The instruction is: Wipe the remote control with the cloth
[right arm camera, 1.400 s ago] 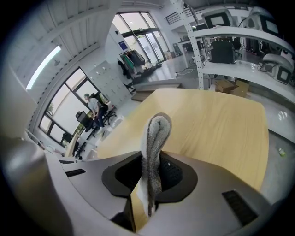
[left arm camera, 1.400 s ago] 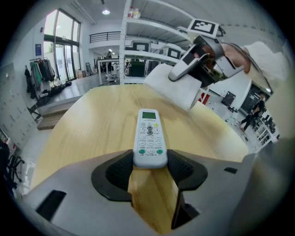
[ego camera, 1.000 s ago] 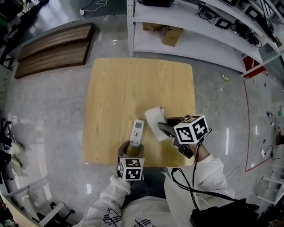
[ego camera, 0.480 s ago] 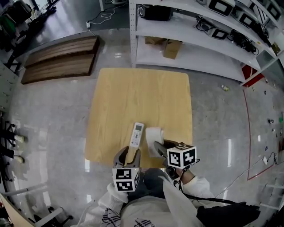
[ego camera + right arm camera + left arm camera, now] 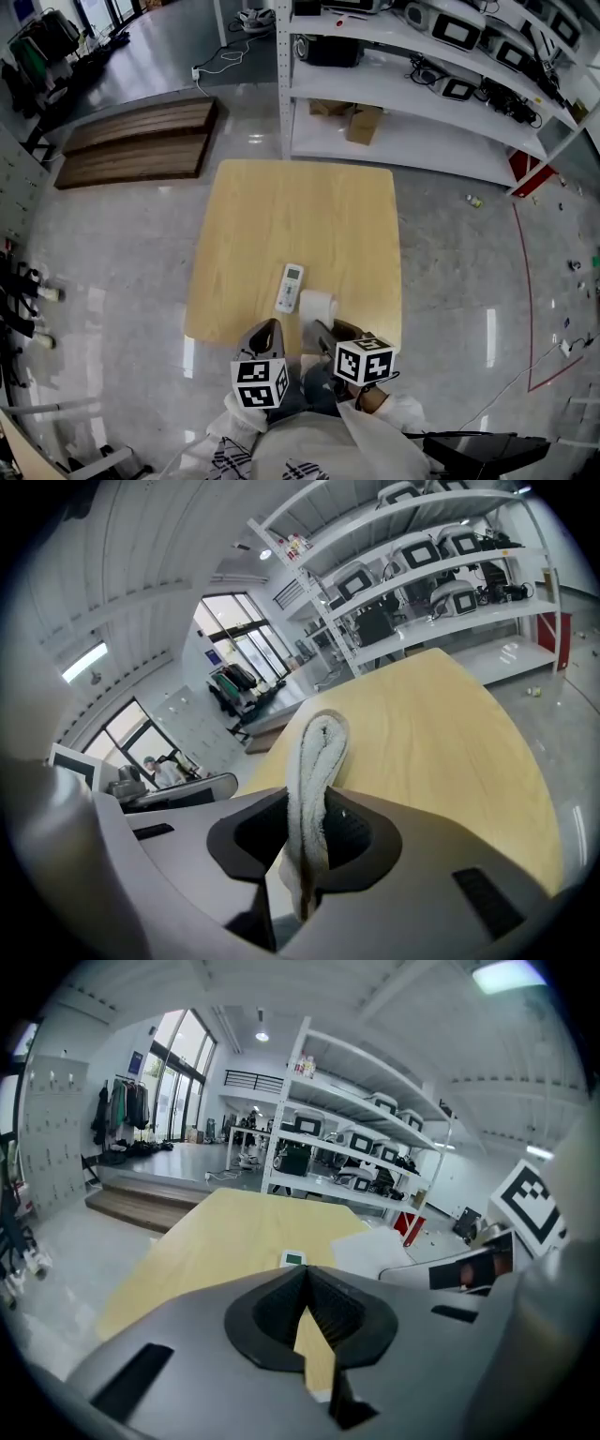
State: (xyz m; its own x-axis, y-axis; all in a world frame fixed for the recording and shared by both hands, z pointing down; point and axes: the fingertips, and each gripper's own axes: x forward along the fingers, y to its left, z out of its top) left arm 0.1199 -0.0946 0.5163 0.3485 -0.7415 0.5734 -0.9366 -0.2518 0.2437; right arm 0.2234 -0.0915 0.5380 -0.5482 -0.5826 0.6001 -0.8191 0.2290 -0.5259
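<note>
Near edge: left gripper point(image 5: 267, 328), jaws just closed together with nothing between them. At its 3 o'clock, right gripper point(image 5: 323, 330) is clamped on the folded white cloth point(image 5: 317, 304). Beyond, at the left gripper's 1 o'clock, the remote control point(image 5: 290, 287) lies flat on the wooden table point(image 5: 281, 206), just beside the cloth.

Head view steeply down, gripper views low, near, all sharing table point(image 5: 300, 216)

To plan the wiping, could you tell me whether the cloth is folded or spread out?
Folded: the cloth shows as a doubled-over loop, pinched in the right hand-held gripper.
</note>
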